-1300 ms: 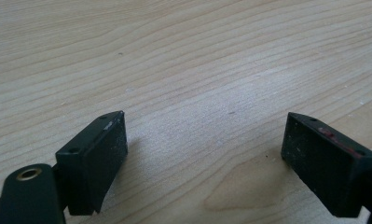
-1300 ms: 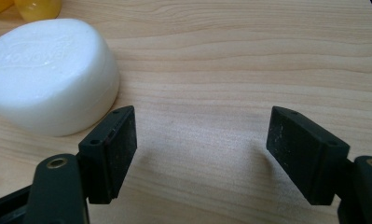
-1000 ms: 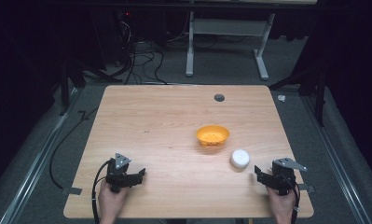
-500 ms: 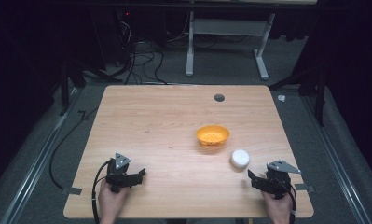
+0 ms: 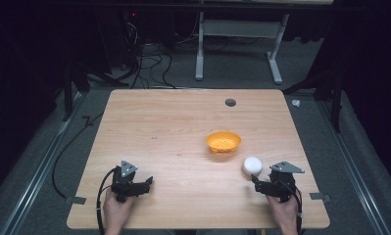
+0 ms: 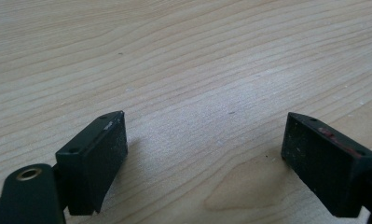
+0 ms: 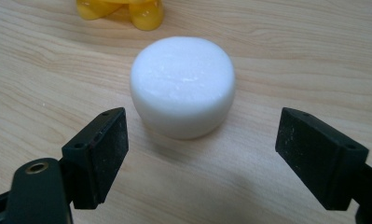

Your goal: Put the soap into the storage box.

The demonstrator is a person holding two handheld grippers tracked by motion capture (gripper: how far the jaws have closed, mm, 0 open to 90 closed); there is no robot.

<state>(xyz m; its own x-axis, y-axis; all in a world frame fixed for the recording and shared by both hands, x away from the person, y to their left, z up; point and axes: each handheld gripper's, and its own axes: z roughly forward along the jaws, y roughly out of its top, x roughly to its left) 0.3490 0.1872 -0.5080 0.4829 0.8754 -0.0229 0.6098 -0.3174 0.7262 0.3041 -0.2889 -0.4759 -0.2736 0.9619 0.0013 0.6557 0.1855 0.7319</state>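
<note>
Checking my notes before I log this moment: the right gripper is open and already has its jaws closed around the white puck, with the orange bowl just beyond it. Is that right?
Not quite. The right gripper is open, but its jaws stand apart just short of the white puck, not touching it, as the right gripper view shows. The orange bowl does sit just beyond.

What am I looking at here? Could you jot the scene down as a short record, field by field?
Table: wooden top, seen from above
White puck: flat on the table, just ahead of the right gripper
Orange bowl: beyond the puck, apart from it
Right gripper: open, jaws spread wider than the puck, not touching it
Left gripper: open over bare wood, nothing between its jaws
Hands: one on each gripper, at the near edge
Likely next move: right gripper closes on the puck, perhaps to carry it to the bowl
</note>
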